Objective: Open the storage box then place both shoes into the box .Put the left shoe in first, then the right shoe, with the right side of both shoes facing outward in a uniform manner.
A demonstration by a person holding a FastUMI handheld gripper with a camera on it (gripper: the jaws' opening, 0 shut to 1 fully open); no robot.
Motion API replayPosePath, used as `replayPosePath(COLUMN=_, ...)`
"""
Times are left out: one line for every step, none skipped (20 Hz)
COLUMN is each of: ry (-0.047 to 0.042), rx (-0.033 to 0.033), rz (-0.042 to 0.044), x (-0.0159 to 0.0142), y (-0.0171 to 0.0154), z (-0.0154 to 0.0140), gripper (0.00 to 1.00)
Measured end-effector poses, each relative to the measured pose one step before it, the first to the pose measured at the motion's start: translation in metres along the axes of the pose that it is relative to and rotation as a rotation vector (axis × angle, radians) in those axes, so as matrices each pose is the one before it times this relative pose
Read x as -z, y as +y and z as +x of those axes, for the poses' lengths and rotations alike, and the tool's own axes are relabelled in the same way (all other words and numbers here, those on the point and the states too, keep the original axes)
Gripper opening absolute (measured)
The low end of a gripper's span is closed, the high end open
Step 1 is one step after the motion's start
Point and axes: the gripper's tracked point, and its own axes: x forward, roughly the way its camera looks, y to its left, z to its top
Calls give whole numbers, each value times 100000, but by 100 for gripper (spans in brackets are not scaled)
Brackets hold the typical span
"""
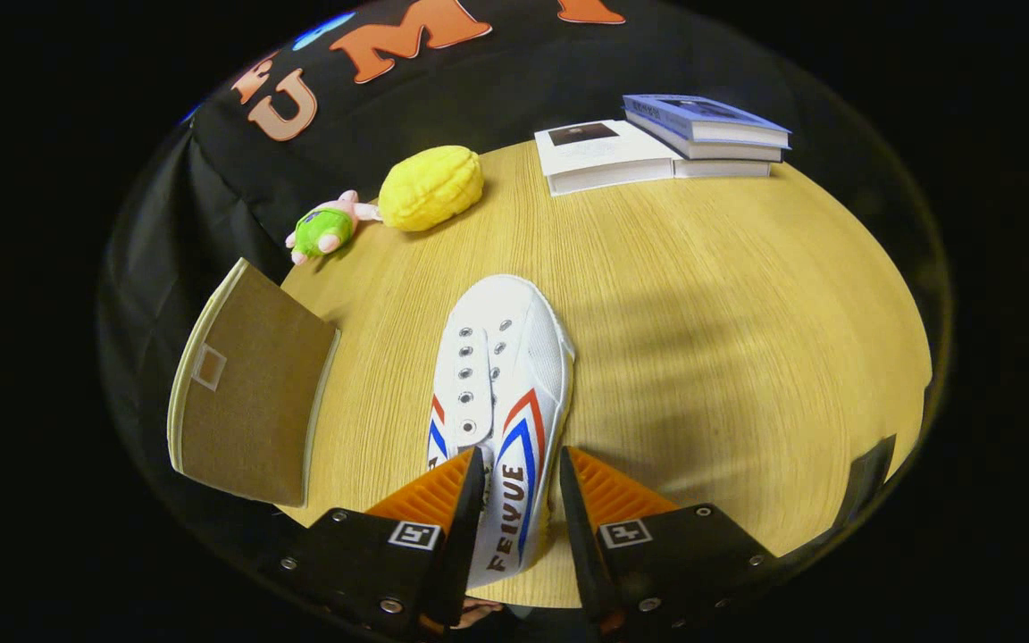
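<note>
The gripper (522, 500) straddles the heel end of a white canvas sneaker with red and blue side stripes (501, 393), its two ribbed fingers set on either side of the shoe's right flank; the left finger sits over the shoe's opening and the right finger stands just outside the canvas wall, a thin gap showing there, so the jaws look partly closed around the side wall rather than clamped, and I cannot tell whether both pads press on it. Taking the shoe by the heel-side wall seems sensible: the canvas is soft and would fold, while the rim near the opening gives a firmer edge, and the toe is left free to lead into a box. The sneaker lies flat on its sole on the pale wood-grain round table (747, 339), toe pointing far, with metal-ringed eyelets and no laces, its striped side facing right. To the near left, at the table's edge, the tan fabric-covered storage box with a cream rim (246, 393) stands tilted, a small clear label pocket on its flat face; whether it is open I cannot tell. Far left lie a lumpy yellow plush toy (431, 187) and, touching it, a small green and pink plush figure (325, 228). Far right, a blue-covered book (702, 125) rests on white paperback books (604, 156).
</note>
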Motion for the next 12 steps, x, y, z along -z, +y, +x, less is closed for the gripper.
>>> replayPosePath(ry=858, rx=-306, rz=288, x=200, y=-68, z=235, gripper=47)
replayPosePath(ry=-1111, rx=-197, rz=1433, x=-400, y=-25, z=111, gripper=43)
replayPosePath(ry=1273, rx=-574, rz=1294, x=136, y=-35, z=-17, gripper=43)
replayPosePath(ry=-335, rx=-775, rz=1959, x=30, y=-3, z=26, gripper=40)
replayPosePath(ry=101, rx=-684, rz=1542, x=-97, y=-99, z=-46, gripper=37)
replayPosePath(ry=-138, rx=-626, rz=2212, x=-196, y=-213, z=-54, gripper=30)
replayPosePath(ry=134, rx=-322, rz=267, x=-5, y=-31, z=97, gripper=26)
replayPosePath(ry=-838, rx=203, rz=324, x=-40, y=20, z=-129, gripper=22)
replayPosePath(ry=-1127, rx=773, rz=-362, x=-270, y=-37, z=-2, gripper=20)
replayPosePath(ry=-1026, rx=791, rz=-621, x=-352, y=-84, z=-151, gripper=17)
replayPosePath(ry=-196, rx=-768, rz=220, x=-52, y=278, z=-255, gripper=15)
replayPosePath(ry=-5, rx=-2245, rz=1111, x=-577, y=897, z=-1142, gripper=15)
